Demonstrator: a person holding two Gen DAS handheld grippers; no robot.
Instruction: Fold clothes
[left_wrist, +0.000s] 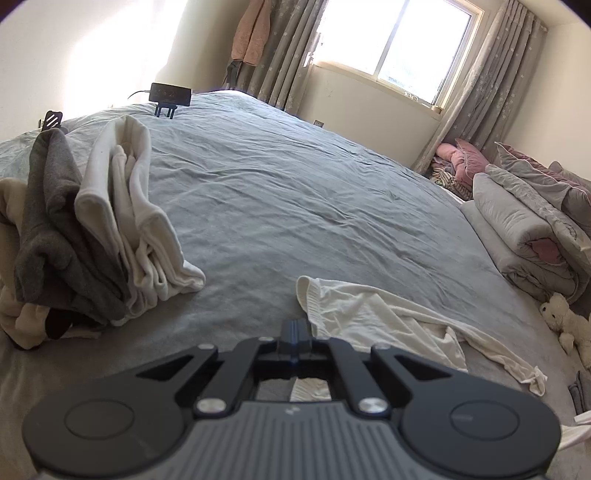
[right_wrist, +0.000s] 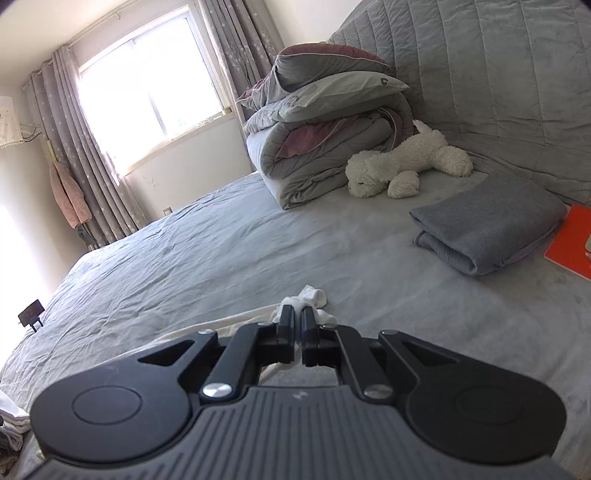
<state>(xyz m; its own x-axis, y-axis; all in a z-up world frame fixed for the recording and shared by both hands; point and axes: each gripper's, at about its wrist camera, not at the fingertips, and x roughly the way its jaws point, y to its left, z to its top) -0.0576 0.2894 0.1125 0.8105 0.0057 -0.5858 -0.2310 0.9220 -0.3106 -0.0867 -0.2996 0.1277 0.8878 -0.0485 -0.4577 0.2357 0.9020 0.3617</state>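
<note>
White, thin cotton garment (left_wrist: 388, 317) lies crumpled across the lower right of the left wrist view, on the grey bedsheet (left_wrist: 277, 192). Left gripper (left_wrist: 295, 328) is pinched together on its edge; right gripper (right_wrist: 298, 317) is clamped on a bunched white end. Uneven pulling could slip the thin fabric free. Only the left view shows the grey and white clothes pile (left_wrist: 92, 229); only the right shows the folded grey towel (right_wrist: 491, 229).
</note>
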